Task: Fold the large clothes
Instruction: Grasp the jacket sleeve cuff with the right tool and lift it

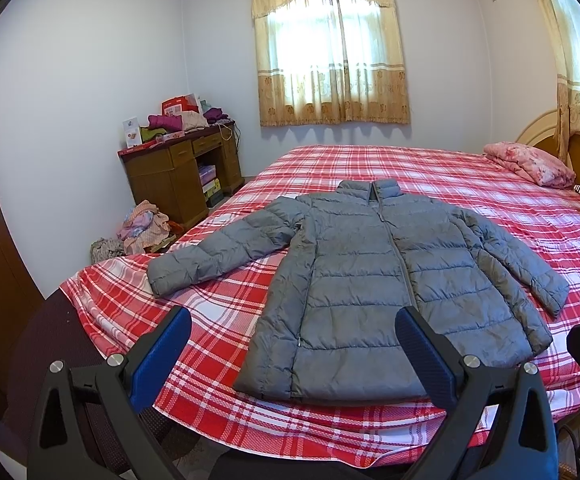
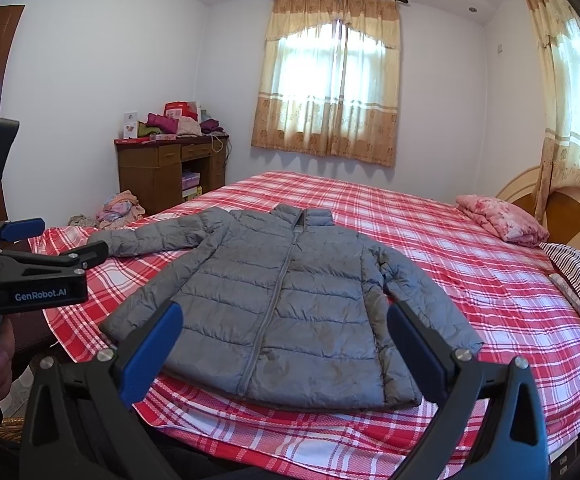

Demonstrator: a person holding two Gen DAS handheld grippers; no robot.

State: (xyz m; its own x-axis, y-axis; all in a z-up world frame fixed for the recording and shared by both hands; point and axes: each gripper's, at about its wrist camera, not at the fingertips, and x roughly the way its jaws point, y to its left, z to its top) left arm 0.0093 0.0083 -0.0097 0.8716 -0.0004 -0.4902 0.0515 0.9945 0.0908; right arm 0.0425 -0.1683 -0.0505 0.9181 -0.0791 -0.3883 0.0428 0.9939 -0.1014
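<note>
Grey jacket (image 1: 370, 280) lies flat on the bed (image 1: 470, 184), hem partly hidden by both grippers' released jaws.

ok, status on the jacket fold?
Left claw open, right claw open, both short of the hem. Grey jacket flat on the bed, zipped, sleeves spread, unfolded. Nothing in the way.

White walls, curtained window (image 1: 332, 60) (daylit), wooden desk (image 1: 180, 168) beside plaid bed (image 1: 430, 168)

Both grippers are black plastic frames: the left gripper (image 1: 292, 354) and right gripper (image 2: 284, 350) carry blue fingertip pads (image 2: 152, 350), silver screws (image 1: 471, 360), and white "GenRobot.AI" lettering (image 2: 40, 294).
</note>
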